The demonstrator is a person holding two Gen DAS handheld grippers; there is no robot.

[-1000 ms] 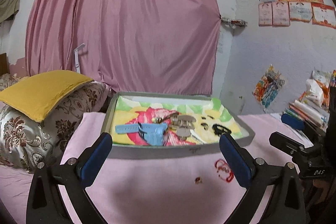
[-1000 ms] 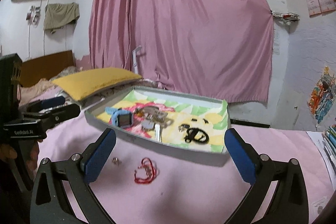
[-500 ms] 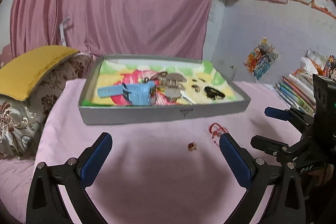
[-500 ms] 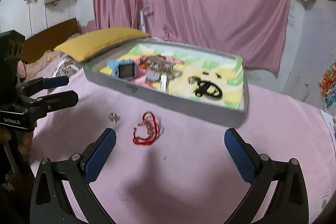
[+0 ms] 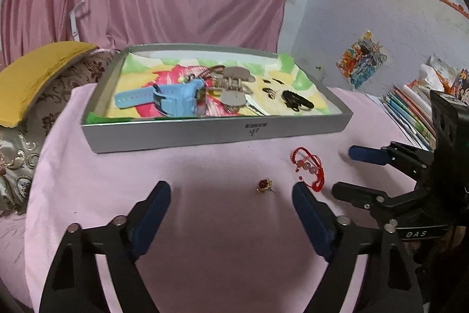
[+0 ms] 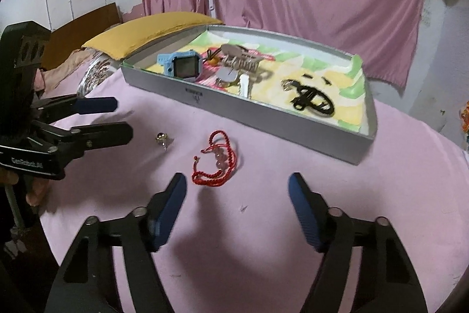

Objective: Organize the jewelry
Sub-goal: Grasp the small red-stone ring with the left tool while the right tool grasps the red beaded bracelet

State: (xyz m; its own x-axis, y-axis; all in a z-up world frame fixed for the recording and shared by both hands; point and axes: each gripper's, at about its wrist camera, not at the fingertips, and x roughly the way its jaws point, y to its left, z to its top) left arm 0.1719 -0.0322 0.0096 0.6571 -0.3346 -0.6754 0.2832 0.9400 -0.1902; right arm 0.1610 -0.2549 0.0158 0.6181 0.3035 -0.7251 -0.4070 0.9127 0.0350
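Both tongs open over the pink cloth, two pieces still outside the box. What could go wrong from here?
1. The small gold ring is tiny and lies on soft pink cloth; the left tongs may pinch fabric or flick it away.
2. The red cord bracelet is loose and looped; the right tongs may catch one strand and drag it.
3. Both tongs work close together and might collide.

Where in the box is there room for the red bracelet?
The gray box has bare lining along its far wall, behind the keys, and in its right corner past the black cord. The left half is crowded: blue smartwatch, keys and trinkets touch. The red bracelet and a small ring lie outside on the pink cloth.
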